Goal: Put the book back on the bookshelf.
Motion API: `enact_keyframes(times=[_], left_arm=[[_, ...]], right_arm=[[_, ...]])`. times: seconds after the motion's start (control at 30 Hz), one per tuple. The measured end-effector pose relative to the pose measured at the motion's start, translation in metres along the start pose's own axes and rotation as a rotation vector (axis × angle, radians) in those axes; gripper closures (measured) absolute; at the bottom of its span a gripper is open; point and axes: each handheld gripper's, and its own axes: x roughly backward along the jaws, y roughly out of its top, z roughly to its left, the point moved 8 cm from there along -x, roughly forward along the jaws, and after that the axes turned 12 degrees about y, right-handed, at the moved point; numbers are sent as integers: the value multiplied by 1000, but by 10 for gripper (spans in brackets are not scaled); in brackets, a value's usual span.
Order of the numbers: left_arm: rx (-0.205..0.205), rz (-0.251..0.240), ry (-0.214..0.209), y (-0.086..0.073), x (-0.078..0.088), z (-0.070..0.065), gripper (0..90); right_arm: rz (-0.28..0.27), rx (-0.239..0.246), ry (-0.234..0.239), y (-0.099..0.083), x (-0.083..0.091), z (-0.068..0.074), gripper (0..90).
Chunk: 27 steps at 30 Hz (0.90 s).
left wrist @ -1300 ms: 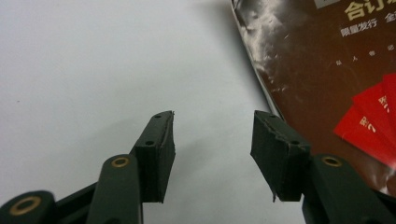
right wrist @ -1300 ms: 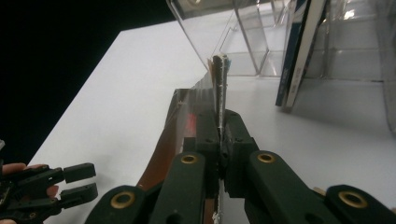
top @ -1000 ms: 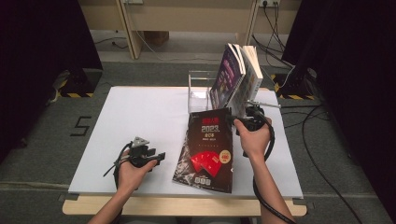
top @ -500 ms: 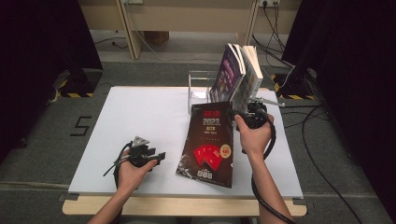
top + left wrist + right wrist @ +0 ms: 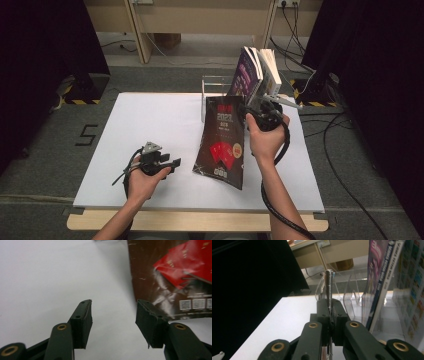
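Dark-brown book [image 5: 222, 142] rises tilted off the white desk [image 5: 150, 125], its far edge clenched in the right gripper [image 5: 256, 111]. The left gripper [image 5: 170, 163] rests near the front edge, jaws spread.

The dark book's [image 5: 172, 277] cover lettering is blurred, cut off top and right.

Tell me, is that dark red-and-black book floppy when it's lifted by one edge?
Probably a bit floppy: the book, gripped at its top edge by the right tongs, bows slightly. Its glossy cover may be slippery. It looks thin, so likely light.
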Motion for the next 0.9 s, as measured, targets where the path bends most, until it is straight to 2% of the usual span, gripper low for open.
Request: enact_keyframes(times=[0.4, 0.53, 0.73, 0.9], left_arm=[[-26, -84, -48, 38, 6, -27, 455], [-28, -105, -70, 51, 9, -37, 452], [-15, -126, -123, 72, 11, -59, 455], [-35, -150, -155, 95, 12, -82, 444]], right_arm=[[-65, 22, -31, 16, -17, 10, 872], [-64, 25, -34, 18, -22, 14, 872], [-57, 32, -43, 17, -28, 16, 871], [-58, 35, -48, 16, -30, 17, 871]])
